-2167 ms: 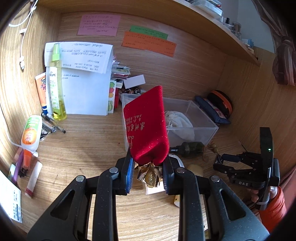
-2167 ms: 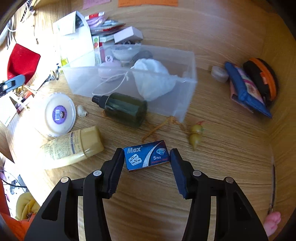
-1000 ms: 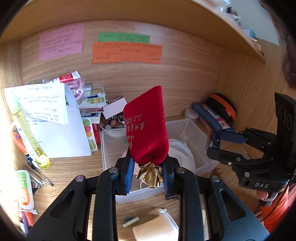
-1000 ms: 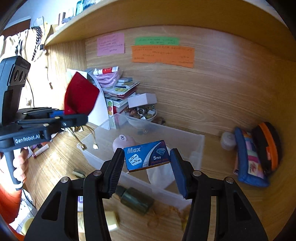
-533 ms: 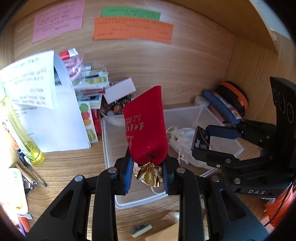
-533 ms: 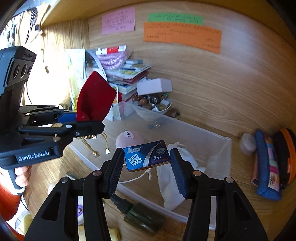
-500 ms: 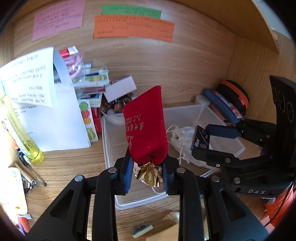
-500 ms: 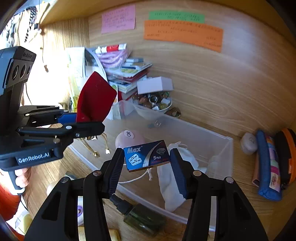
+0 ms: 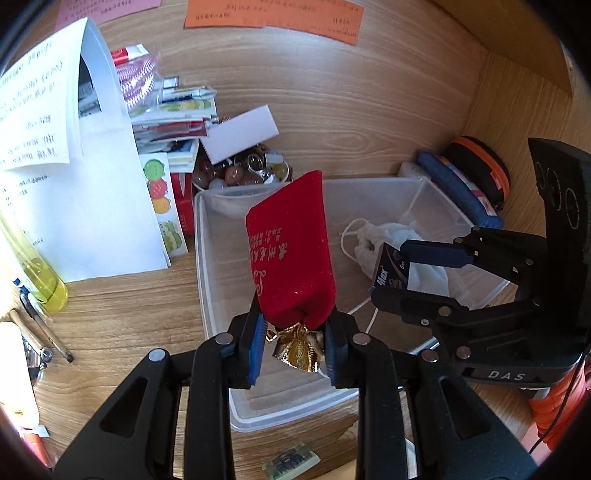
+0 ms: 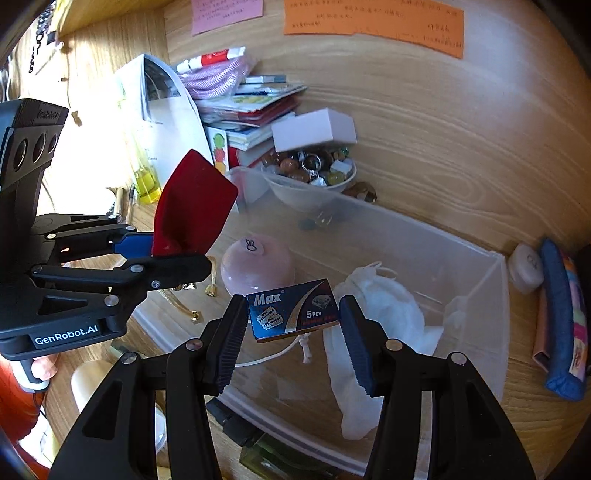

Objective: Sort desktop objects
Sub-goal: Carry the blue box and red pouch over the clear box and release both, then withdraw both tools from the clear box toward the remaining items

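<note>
Holding both tools over the clear plastic bin (image 9: 201, 280), I have something pinched in each. My left tool (image 9: 294, 345) is clamped on the neck of a red velvet pouch (image 9: 291, 254), its gold cord ends dangling above the bin's near end. My right tool (image 10: 293, 325) grips a small blue razor-blade box (image 10: 293, 310) by its short ends, poised above the white drawstring bag (image 10: 373, 306) that lies inside the bin.

My worry is the release. The pouch stands tall above my left tool and leans toward the bin's back wall, so it may topple over the rim toward the bowl of beads (image 10: 314, 173) just behind. The two tools sit close together, and I judge that a careless move could knock one against the other. The box might land on the soft bag or the pink ball (image 10: 258, 266) and slide off unpredictably.

The box reads "Max" and "5 Pcs". The pouch carries pale stitched characters I cannot read. My right tool's body shows "DAS", my left "GenRobot.AI". The orange note (image 10: 373, 22) on the back wall has handwriting too small to make out.
</note>
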